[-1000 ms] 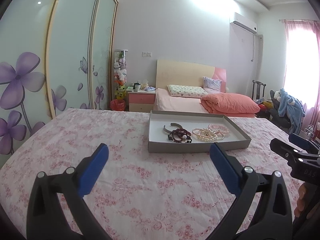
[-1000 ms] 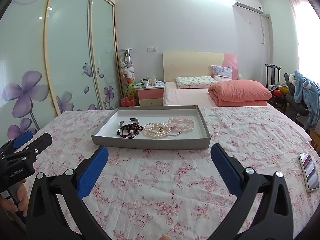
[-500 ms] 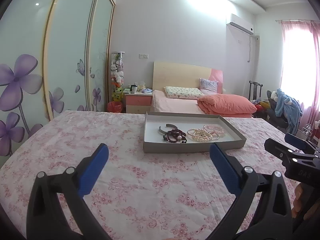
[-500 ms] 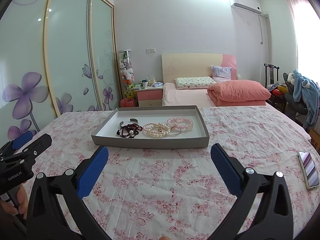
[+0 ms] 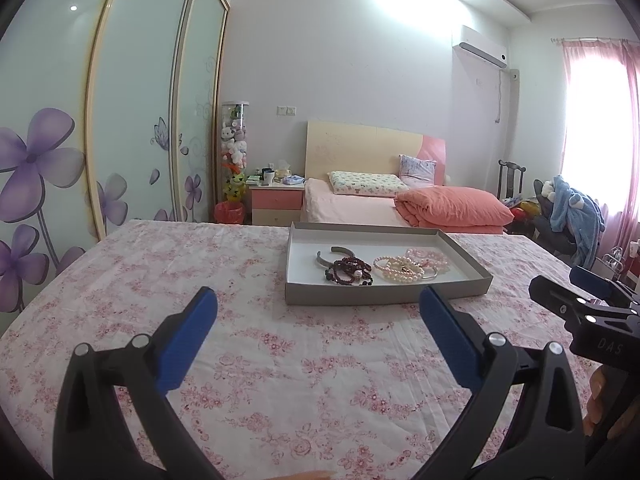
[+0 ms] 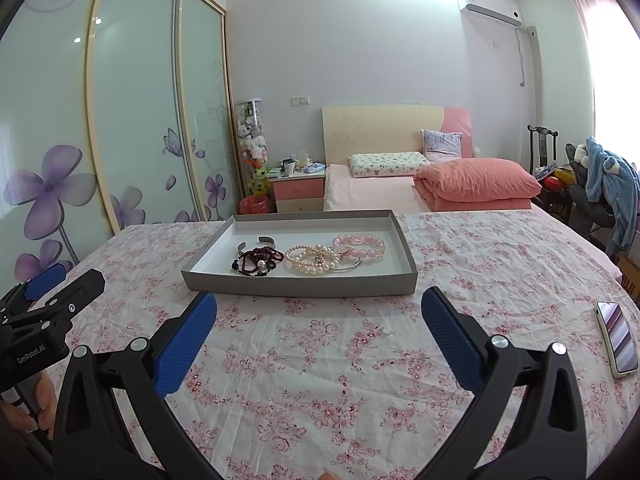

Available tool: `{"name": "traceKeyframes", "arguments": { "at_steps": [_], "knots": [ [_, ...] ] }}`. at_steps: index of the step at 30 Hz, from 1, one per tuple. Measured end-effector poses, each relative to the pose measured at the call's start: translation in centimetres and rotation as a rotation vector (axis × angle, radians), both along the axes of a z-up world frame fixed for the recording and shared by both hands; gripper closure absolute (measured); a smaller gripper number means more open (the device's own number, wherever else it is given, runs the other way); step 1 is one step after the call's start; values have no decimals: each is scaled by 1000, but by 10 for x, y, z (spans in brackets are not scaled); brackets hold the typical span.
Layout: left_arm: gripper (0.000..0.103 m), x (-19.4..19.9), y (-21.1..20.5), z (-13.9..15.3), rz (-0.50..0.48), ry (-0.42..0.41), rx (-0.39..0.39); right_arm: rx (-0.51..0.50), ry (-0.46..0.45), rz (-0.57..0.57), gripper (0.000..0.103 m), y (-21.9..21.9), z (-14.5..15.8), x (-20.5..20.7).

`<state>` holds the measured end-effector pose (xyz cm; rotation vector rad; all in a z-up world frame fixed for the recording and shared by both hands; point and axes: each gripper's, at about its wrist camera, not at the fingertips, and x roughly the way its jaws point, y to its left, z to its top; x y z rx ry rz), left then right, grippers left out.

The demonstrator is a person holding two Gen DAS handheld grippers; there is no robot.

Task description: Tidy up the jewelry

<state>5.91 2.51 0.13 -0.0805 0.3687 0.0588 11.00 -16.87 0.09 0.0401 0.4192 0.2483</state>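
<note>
Left wrist view: the left gripper [image 5: 318,312] hangs above a surface under a pink flowered cloth [image 5: 248,272], its blue-padded fingers [image 5: 188,340] spread wide with nothing between them. Ahead and a little right sits a shallow grey tray [image 5: 384,294] on the cloth. Inside it lie a dark beaded bracelet [image 5: 349,271], a pale pearl bracelet [image 5: 398,269], a pink bead bracelet [image 5: 427,257] and a metal cuff [image 5: 334,254], the pieces close together and partly overlapping. The right gripper [image 5: 580,296] shows at the right edge, beside the tray and apart from it.

Right wrist view: the right gripper [image 6: 319,312] also hovers over the cloth, fingers [image 6: 448,336] spread and empty, the tray [image 6: 300,286] just beyond their tips. The dark beads [image 6: 258,260] lie to the left, pearls [image 6: 314,260] in the middle, pink beads [image 6: 360,243] to the right; a thin silvery bangle [image 6: 352,266] seems to lie under the pearls, though it is hard to make out. A phone [image 6: 618,338] rests face up near the right edge, well apart from the tray. The left gripper [image 6: 48,292] enters at the left, a hand [image 6: 28,408] on its handle.
</note>
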Motion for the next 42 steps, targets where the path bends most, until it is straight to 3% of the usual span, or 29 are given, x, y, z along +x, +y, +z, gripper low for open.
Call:
{"name": "traceKeyframes", "arguments": {
  "at_steps": [42],
  "knots": [
    [4, 3, -4, -8, 0, 19, 0, 1, 9, -1, 2, -2, -4, -2]
  ]
}}
